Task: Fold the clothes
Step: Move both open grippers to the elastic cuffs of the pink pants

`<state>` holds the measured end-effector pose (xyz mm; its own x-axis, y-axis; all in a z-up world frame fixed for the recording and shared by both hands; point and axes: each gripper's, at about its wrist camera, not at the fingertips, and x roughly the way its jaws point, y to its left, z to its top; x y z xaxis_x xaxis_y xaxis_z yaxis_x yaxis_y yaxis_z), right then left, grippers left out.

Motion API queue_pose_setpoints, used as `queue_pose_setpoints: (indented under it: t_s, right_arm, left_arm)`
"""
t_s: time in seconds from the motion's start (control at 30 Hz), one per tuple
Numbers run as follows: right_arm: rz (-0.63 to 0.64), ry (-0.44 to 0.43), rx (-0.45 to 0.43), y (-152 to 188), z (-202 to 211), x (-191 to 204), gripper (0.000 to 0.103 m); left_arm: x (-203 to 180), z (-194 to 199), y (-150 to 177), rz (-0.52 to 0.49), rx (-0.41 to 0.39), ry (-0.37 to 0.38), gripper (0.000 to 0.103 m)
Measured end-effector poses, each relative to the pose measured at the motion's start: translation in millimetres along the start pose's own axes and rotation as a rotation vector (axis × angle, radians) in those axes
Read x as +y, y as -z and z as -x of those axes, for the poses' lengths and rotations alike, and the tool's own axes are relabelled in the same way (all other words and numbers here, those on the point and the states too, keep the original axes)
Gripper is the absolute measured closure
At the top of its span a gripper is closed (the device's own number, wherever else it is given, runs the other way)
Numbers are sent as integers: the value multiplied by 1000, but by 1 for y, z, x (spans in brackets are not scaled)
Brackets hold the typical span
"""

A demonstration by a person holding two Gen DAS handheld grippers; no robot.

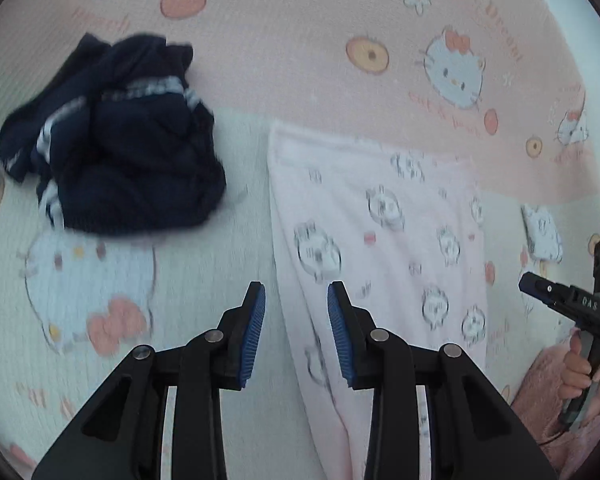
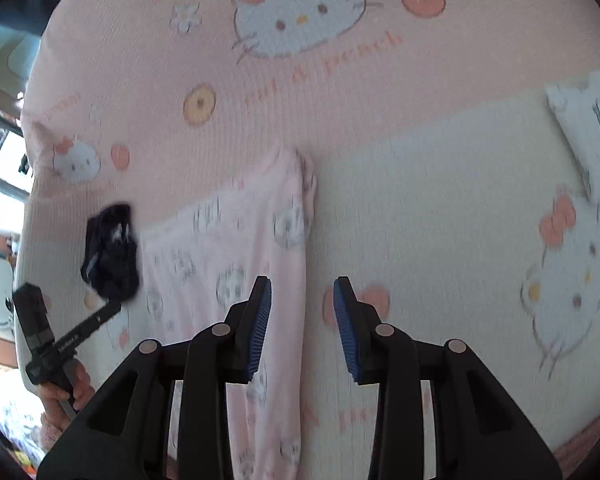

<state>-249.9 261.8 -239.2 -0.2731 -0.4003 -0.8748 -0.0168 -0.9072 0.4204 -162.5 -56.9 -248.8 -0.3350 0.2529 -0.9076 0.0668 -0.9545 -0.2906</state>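
A pale pink garment (image 1: 380, 232) printed with small cat faces lies flat on the bed, folded lengthwise into a long strip; the right wrist view shows it as well (image 2: 236, 248). My left gripper (image 1: 296, 320) hovers open over its left edge, nothing between the blue pads. My right gripper (image 2: 302, 320) is open too, over the garment's right edge and the bare bedspread. A crumpled navy garment (image 1: 112, 136) with white stripes lies to the left, also in the right wrist view (image 2: 110, 252). The right gripper's body (image 1: 568, 308) shows at the left view's right edge.
The bedspread (image 1: 300, 40) is pink and cream with cat and peach prints. A small folded white piece (image 2: 592, 128) lies at the right, also visible in the left wrist view (image 1: 542, 232). A hand in a pink fuzzy sleeve (image 1: 580, 372) holds the other tool. The bed's left edge (image 2: 24, 200) borders room furniture.
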Motion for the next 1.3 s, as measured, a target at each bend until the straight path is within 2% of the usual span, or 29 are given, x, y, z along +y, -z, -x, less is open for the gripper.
queue_pose_setpoints:
  t_s: [0.03,0.1,0.17,0.23,0.5,0.6,0.67,0.77,0.87,0.93,1.0,1.13,1.2,1.23,1.3]
  right_arm:
    - [5,0,20,21,-2,2,69]
    - [-4,-12,48,59,-6,2,69]
    - [-32,-34,69,93,-8,-1,69]
    - [-8,-15,81,116,-7,0,69]
    - [95,31,81,164,0,20,69]
    - [126,145,82,172,-9,21,69]
    - [120,163,77,176,-9,16,69]
    - [89,121,73,175,-1,11,69]
    - [59,70,73,174,5,6,69]
    - [51,47,79,174,7,3,69]
    - [64,59,83,175,5,6,69]
    - [66,60,92,176,0,10,69]
    - [59,45,88,174,-1,10,69]
    - [62,31,83,173,0,12,69]
    - [72,5,67,171,2,15,69]
  left_arm:
    - [-4,0,16,14,9,6,69]
    - [-5,4,44,62,6,69,70]
    - [-8,8,64,83,9,107,78]
    - [-14,10,78,74,15,113,80]
    - [-10,16,121,145,70,153,81]
    - [-14,4,130,152,123,171,81]
    - [-20,4,135,123,135,172,81]
    - [-29,5,139,87,141,176,81]
    - [-22,4,140,133,145,172,81]
    - [-12,5,140,197,151,213,81]
    - [-8,5,140,219,154,265,81]
    - [-19,5,138,180,144,298,81]
    - [-25,5,137,156,130,281,89]
    - [-28,5,136,140,119,253,100]
    - [-32,17,136,111,81,226,100]
